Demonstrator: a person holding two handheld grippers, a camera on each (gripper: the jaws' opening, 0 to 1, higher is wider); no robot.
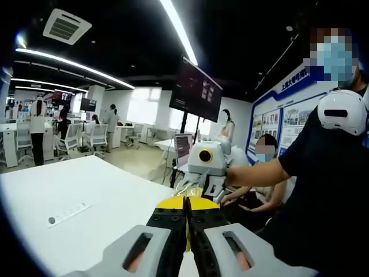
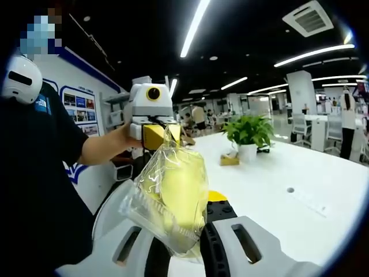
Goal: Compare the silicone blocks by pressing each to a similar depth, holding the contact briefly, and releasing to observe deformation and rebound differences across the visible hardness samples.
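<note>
Left gripper (image 1: pixel 186 222) raised above the white table (image 1: pixel 86 190), jaws pressed together on a thin edge of clear plastic, yellow pads meeting at the tips. Right gripper (image 2: pixel 183 231) pinching a clear plastic bag (image 2: pixel 167 196) with a pale yellow silicone block (image 2: pixel 181 190) inside, held up over the table. Potted plant (image 2: pixel 249 134) standing farther along the tabletop.

A yellow silicone block (image 2: pixel 179 190), wrapped in clear crinkled plastic (image 2: pixel 151 214), is held upright above the white table (image 2: pixel 277 190), at twelve o'clock from the jaws.
</note>
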